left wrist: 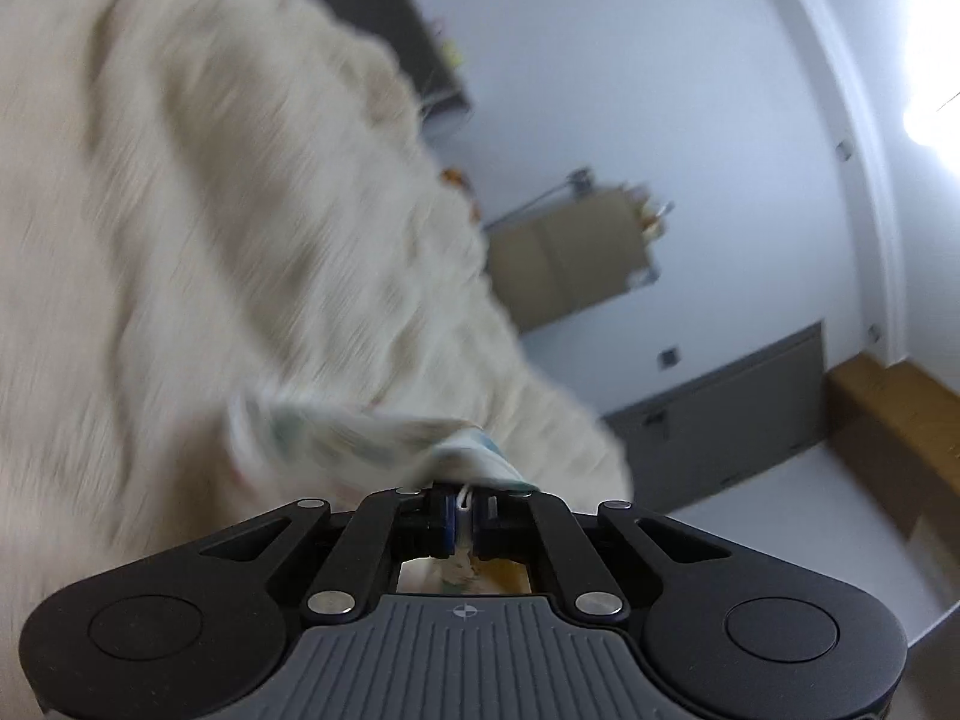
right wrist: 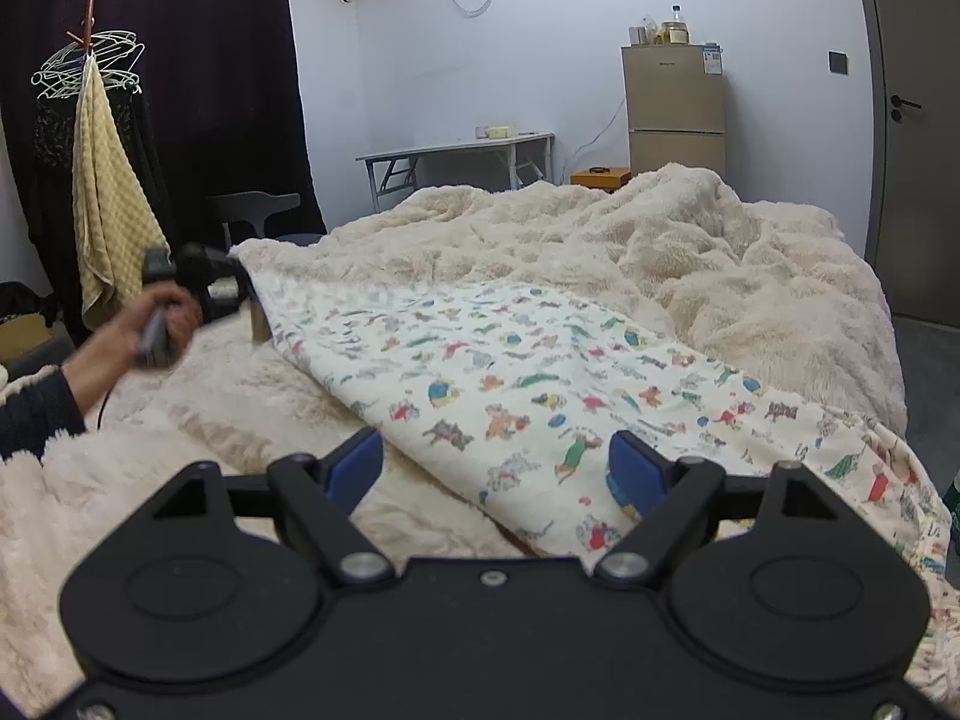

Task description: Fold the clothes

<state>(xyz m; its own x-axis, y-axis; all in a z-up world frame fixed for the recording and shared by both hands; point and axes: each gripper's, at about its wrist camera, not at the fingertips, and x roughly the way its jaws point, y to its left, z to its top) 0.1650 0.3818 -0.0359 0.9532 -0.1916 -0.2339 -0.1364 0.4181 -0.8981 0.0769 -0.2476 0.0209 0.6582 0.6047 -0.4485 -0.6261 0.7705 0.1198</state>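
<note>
the printed cloth (right wrist: 540,384) lay spread on the bed's fluffy blanket (right wrist: 690,252), its long axis running from the far left corner toward the near right. the left gripper (left wrist: 461,516) was clenched on that far corner, a bunch of fabric pinched between its fingers (left wrist: 447,519); in the right wrist view it sat lifted at the cloth's far left edge. the right gripper (right wrist: 498,462) hovered with fingers (right wrist: 357,459) spread wide and nothing in them, directly over the near edge. the near hem lay just ahead and below, so the right hand was nearer for the next grasp, in my judgement.
</note>
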